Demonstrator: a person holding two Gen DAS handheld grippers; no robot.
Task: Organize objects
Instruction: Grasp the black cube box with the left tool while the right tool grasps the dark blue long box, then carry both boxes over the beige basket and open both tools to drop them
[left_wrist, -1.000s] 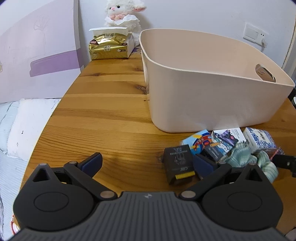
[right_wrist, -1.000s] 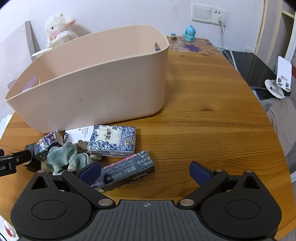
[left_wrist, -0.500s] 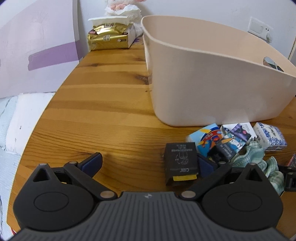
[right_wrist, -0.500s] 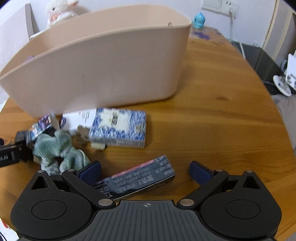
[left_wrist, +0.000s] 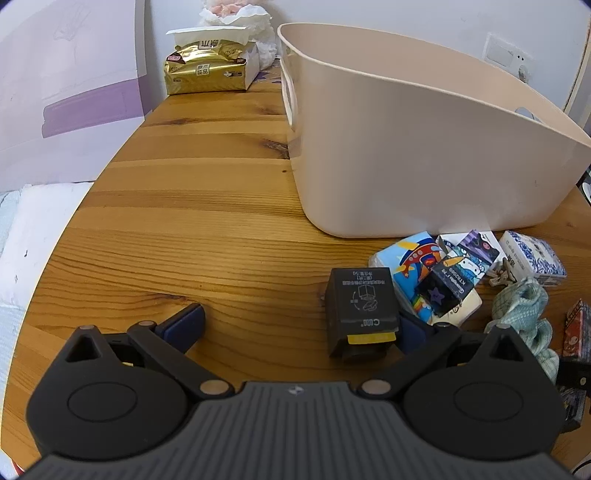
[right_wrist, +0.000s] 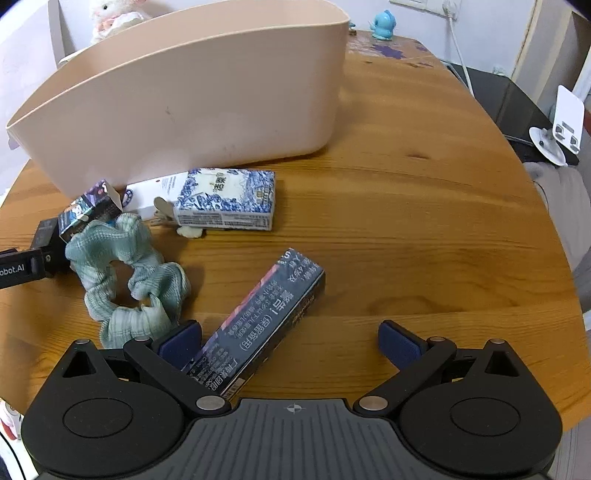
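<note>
Since the earlier frames both grippers have come lower and closer to the clutter, and the dark long box (right_wrist: 264, 321) now reaches back between the right gripper's fingers; the left gripper (left_wrist: 297, 326) is spread wide and holds nothing, its right pad just beside a small black box (left_wrist: 360, 308) that stands on the table; the right gripper (right_wrist: 290, 341) is equally wide and grips nothing, its left pad touching or nearly touching the long box, which lies slanted on the wood.

Outward from the fingers lie a green scrunchie (right_wrist: 127, 273), a blue-and-white tissue pack (right_wrist: 225, 201), a bright cartoon pack (left_wrist: 415, 275) and a small purple carton (left_wrist: 452, 277) resting on it; behind them stands the beige tub (left_wrist: 406, 162), close against the pile.

The wooden table (left_wrist: 207, 221) is plank-grained with knots; a gold tissue packet (left_wrist: 207, 68) sits at its far end by the wall; a plush lamb (right_wrist: 114, 13) shows behind the tub, a blue figurine (right_wrist: 382, 24) at the far edge, a white stand (right_wrist: 559, 129) off the right side.

Bare wood stretches left of the tub and right of the long box; the table edge curves away on both sides.
</note>
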